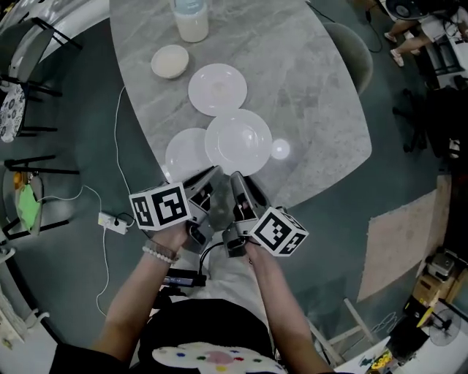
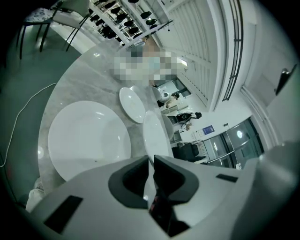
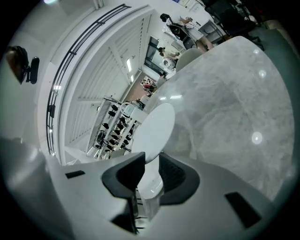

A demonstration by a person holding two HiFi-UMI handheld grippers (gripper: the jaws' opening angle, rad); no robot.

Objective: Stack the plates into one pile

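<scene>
Clamped with the left tongs (image 2: 151, 161) on the thin near rim of the held plate (image 1: 238, 141), pinched tight on both faces. Clamped likewise with the right tongs (image 3: 151, 161) on the same rim just to the right, at a wider bite. Seen edge-on from both gripper views and seemingly raised off the tabletop (image 1: 314, 88), near the middle, overlapping from above the right edge of the near-left plate (image 1: 183, 155). Probably mid-carry, with no pile made yet.

To do this well:

- Move both hands as one, at the same pace and height, so as not to twist the rim between two grips.
- Hold the plate level on the way.
- Pick one base and commit. Closest is the near-left plate, flat and just to the left. A little beyond is the far plate (image 1: 217, 89).
- Centre rim over rim, then lower gently until seated, never dropping glazed ware onto glazed ware.
- Open both tongs only once rested, at the same time.
- Draw back toward the near edge, low and straight, to avoid dragging the pile.
- Steer clear of the small bowl (image 1: 170, 61) and the jug (image 1: 190, 18) at the far end.
</scene>
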